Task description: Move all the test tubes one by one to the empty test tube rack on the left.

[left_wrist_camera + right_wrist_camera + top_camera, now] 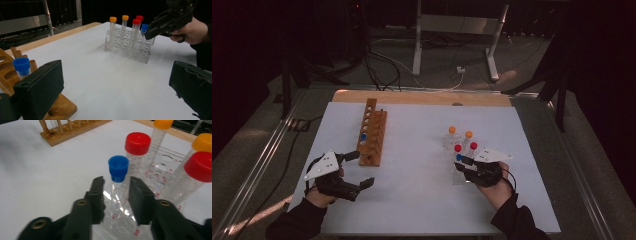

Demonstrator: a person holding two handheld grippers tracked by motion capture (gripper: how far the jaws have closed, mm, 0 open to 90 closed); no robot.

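The right gripper (116, 188) is gripping the blue-capped tube (118, 170) standing in the clear rack (130, 48), jaws narrowed on its body; a straight lift should be following; the left gripper (115, 82) is waiting wide by the wooden rack (372, 134).

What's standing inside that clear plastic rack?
The clear rack holds five capped tubes: two orange-capped, two red-capped and one blue-capped tube, with the right hand-held gripper around it. Their contents can't be made out.

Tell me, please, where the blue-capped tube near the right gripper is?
The blue-capped tube stands in the clear rack, at the corner nearest the person, between the right gripper fingers, beside a red-capped tube.
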